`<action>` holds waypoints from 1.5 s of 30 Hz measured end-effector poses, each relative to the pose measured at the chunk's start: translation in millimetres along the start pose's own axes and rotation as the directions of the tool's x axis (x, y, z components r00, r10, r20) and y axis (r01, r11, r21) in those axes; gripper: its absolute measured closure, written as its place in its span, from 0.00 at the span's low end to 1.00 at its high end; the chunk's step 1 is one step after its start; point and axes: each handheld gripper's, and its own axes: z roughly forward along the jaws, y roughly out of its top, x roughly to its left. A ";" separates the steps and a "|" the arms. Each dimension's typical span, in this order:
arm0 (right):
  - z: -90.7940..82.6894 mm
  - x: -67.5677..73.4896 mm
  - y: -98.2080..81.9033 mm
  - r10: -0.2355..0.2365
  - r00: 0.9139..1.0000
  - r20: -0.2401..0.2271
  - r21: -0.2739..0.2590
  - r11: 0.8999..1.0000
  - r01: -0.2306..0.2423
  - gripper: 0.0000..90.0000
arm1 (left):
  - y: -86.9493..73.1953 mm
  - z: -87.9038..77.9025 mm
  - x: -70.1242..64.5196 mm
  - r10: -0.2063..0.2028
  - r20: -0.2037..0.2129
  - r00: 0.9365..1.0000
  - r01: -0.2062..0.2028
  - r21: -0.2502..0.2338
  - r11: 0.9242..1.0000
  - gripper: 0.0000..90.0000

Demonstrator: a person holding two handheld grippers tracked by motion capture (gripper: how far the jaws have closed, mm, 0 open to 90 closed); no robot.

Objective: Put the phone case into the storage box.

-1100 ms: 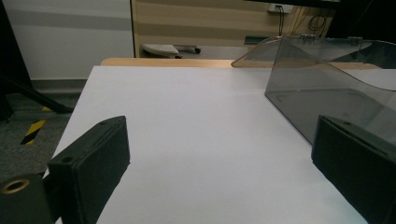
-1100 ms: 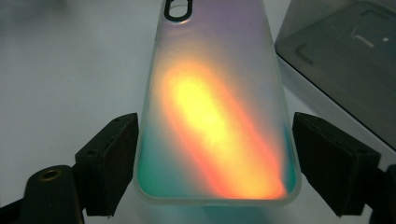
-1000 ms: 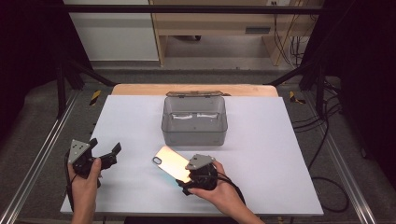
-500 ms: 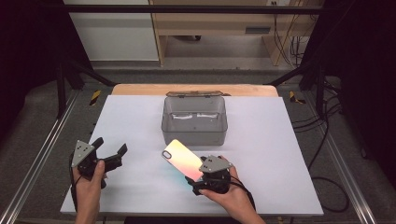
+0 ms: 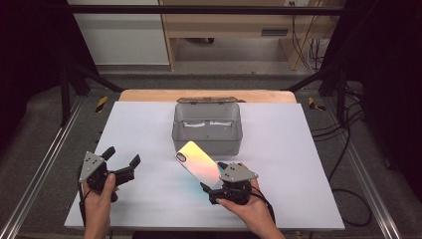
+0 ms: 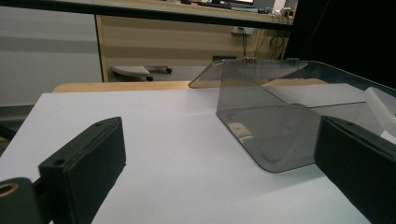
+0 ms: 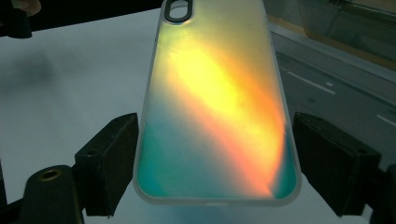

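Two hand-held grippers, one phone case, one clear bin on white worktop [image 5: 298,149].

Item 1: left gripper [image 5: 121,160], near front-left corner of worktop, held in person's left hand [image 5: 99,191]. Jaws spread wide, nothing between them; in left gripper view bare white surface shows in the gap. Grey three-cornered plate on top.

Item 2: right gripper [image 5: 211,184], near front edge, approx. centre, held in right hand [image 5: 251,209]. Jaws spread, one either side of the case's lower end. In right gripper view a thin gap seems to show between each jaw and the case edge, so prob. not pinching; contact hard to confirm.

Item 3: phone case [image 7: 217,102], iridescent finish, yellow-orange band across the middle, teal at lower end, clear rim. Camera cut-out at far end, pointing away from right gripper. Lies diagonal on worktop, between front edge and bin, its cut-out end just beside bin's front-left corner.

Item 4: bin [image 5: 208,128], smoky transparent plastic, rectangular, approx. centre of worktop towards back edge. Lid [image 5: 209,100] open, hanging behind it. White contents inside, not identifiable.

Item 5: wooden board [image 5: 149,94] showing along back edge, under white sheet.
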 end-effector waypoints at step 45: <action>-16.2 -32.8 24.4 0.120 0.987 0.107 -0.200 0.975 -0.097 0.19 | 41.6 39.4 -64.6 -0.005 0.254 0.967 0.021 -0.060 0.998 0.04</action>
